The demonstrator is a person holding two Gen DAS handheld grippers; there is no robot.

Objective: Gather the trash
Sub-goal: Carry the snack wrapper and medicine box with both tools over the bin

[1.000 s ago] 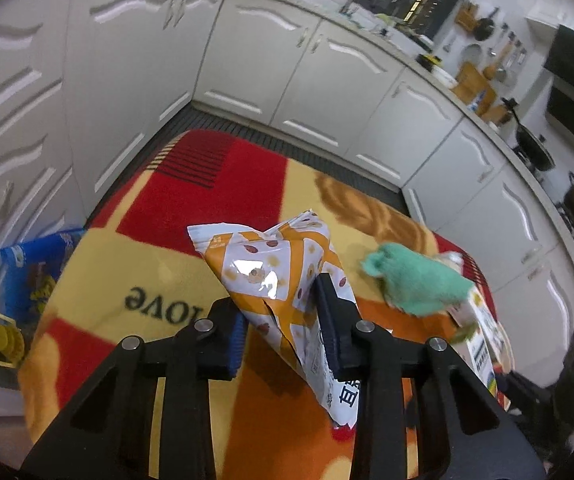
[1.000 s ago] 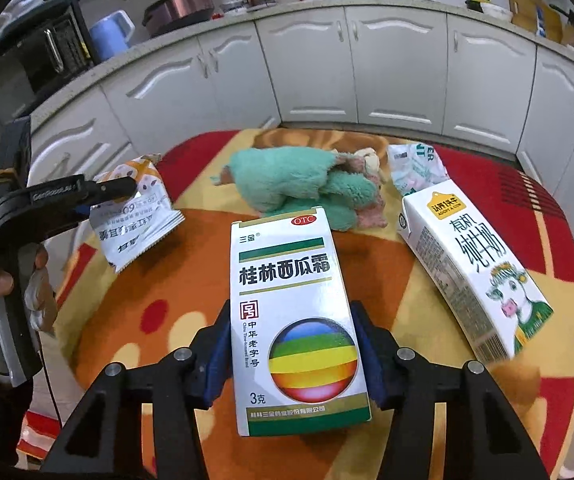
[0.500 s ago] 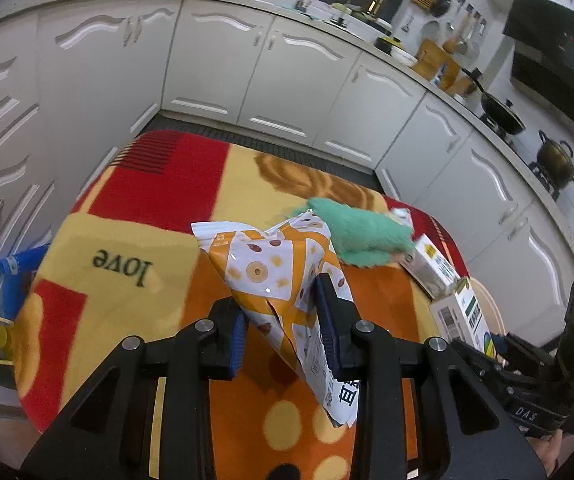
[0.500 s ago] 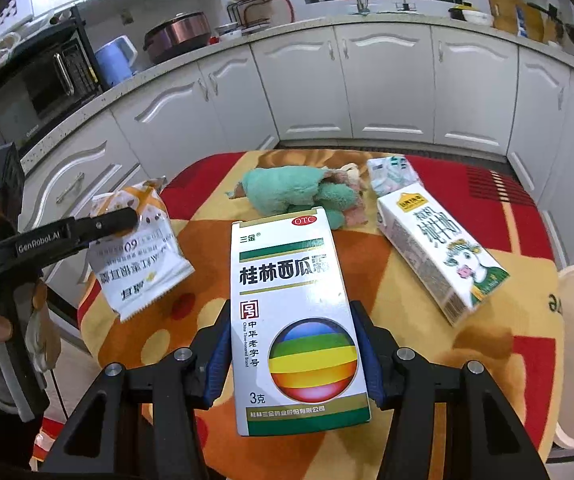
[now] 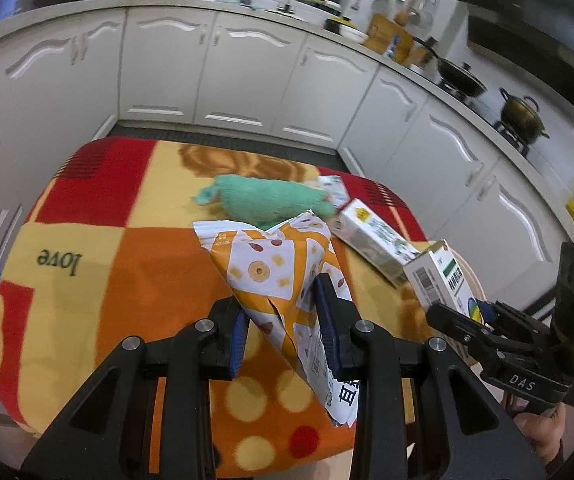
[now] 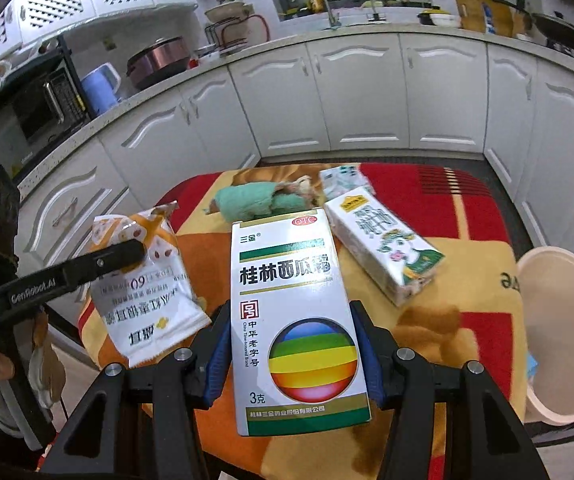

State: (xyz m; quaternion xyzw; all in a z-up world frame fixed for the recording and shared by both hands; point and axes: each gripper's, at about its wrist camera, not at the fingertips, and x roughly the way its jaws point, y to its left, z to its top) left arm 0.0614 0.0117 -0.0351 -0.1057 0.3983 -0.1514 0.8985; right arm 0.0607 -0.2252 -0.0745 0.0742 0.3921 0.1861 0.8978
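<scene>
Below both our grippers lies the patterned blanket [image 6: 483,264], with a milk carton [image 6: 383,248] ahead of them. Our right gripper [image 6: 291,344] pinches a white medicine box [image 6: 295,320]; our left gripper [image 5: 283,328] pinches a crumpled orange snack wrapper [image 5: 279,272], both lifted clear.

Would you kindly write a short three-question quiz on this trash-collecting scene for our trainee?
1. True or false: the left gripper is shut on the orange-and-white snack wrapper.
2. What does the right gripper hold: A a milk carton, B the white medicine box with a rainbow ball, C a green toy?
3. Fill in: the round beige plastic bin stands beside the blanket-covered ____.

Key: 1 true; 2 B; 3 table.
</scene>
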